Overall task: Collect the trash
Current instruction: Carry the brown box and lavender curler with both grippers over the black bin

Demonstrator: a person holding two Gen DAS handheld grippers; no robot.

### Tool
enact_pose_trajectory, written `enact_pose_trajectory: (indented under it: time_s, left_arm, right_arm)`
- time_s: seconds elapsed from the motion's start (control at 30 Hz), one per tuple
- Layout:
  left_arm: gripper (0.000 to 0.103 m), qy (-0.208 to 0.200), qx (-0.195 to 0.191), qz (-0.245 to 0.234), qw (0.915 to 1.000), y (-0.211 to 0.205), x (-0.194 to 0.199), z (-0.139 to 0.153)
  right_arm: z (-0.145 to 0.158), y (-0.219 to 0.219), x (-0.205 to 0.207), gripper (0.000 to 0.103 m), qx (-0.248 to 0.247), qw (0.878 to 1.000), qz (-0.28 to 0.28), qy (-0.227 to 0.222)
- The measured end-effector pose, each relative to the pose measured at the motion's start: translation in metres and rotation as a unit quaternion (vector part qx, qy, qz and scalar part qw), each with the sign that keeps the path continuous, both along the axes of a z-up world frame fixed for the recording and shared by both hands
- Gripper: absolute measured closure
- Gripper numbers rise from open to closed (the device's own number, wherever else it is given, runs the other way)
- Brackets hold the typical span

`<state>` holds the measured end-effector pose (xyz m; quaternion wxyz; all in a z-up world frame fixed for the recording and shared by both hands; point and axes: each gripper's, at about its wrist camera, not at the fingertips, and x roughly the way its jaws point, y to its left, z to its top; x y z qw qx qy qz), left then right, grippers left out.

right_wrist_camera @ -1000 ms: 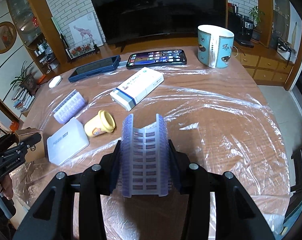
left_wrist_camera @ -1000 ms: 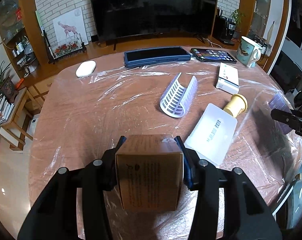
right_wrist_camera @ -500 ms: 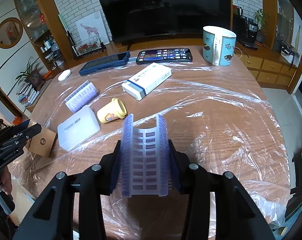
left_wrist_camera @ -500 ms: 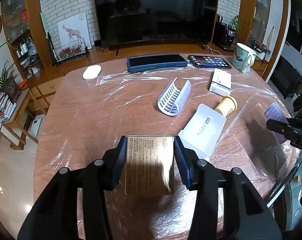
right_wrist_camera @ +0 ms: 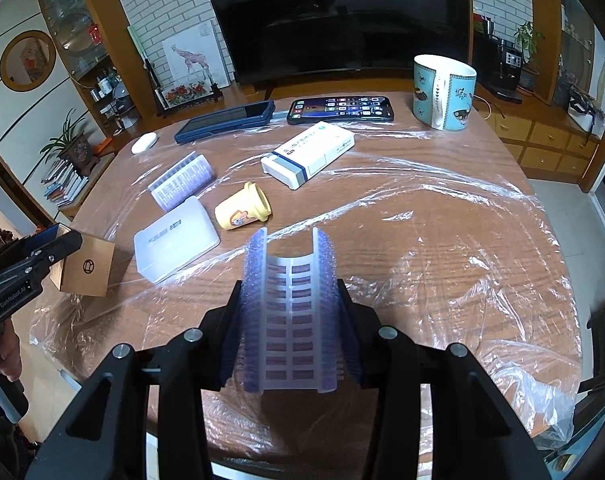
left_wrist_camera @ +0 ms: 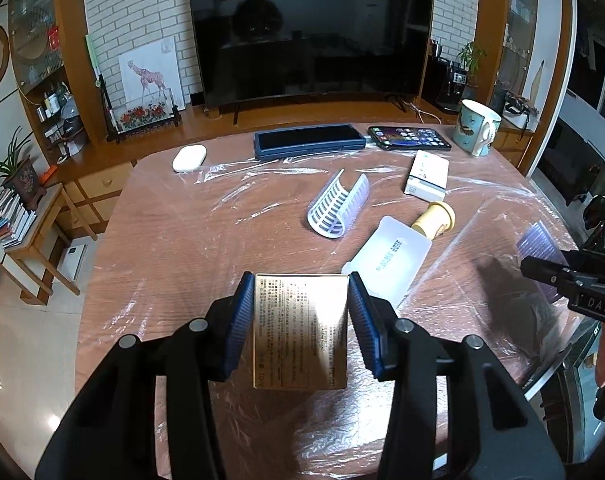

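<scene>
My left gripper (left_wrist_camera: 300, 332) pinches the gold box (left_wrist_camera: 301, 330), right gripper (right_wrist_camera: 288, 320) pinches a purple roller (right_wrist_camera: 289, 308). Still left on the table (right_wrist_camera: 442, 240): other roller (right_wrist_camera: 181, 180), yellow cup (right_wrist_camera: 242, 207), white case (right_wrist_camera: 176, 238), etc. No bin seen.

Setting: home living room. Wooden table (left_wrist_camera: 174, 240) under clear plastic sheeting (right_wrist_camera: 482, 216) fills the foreground. At 12 o'clock, large curved television (left_wrist_camera: 310, 36) on a low wooden console (left_wrist_camera: 302, 118), white brick wall (left_wrist_camera: 142, 12) behind. At 11 o'clock, giraffe picture (left_wrist_camera: 148, 76) leaning on the wall above a framed flower panel (left_wrist_camera: 142, 114). At 10 o'clock, glass-fronted display shelves (left_wrist_camera: 42, 60); at 9 o'clock, potted plant (left_wrist_camera: 18, 168) on a side table over stacked books (left_wrist_camera: 10, 220). At 1 o'clock, coffee machine (left_wrist_camera: 452, 84), small plant (left_wrist_camera: 472, 54). On the table: patterned mug (right_wrist_camera: 444, 92), smartphone (right_wrist_camera: 340, 109).
</scene>
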<state>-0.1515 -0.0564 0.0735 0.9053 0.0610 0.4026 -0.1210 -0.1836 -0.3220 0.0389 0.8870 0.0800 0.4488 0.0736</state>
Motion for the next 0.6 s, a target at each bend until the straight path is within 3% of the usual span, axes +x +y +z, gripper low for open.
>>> enact_pose_trajectory:
  time_s: [0.6]
  left_arm:
    - [0.055, -0.006, -0.012, -0.024, 0.9996, -0.005, -0.043, 0.014]
  right_arm:
    - [0.01, 0.004, -0.042, 0.061, 0.029, 0.999, 0.028, 0.004]
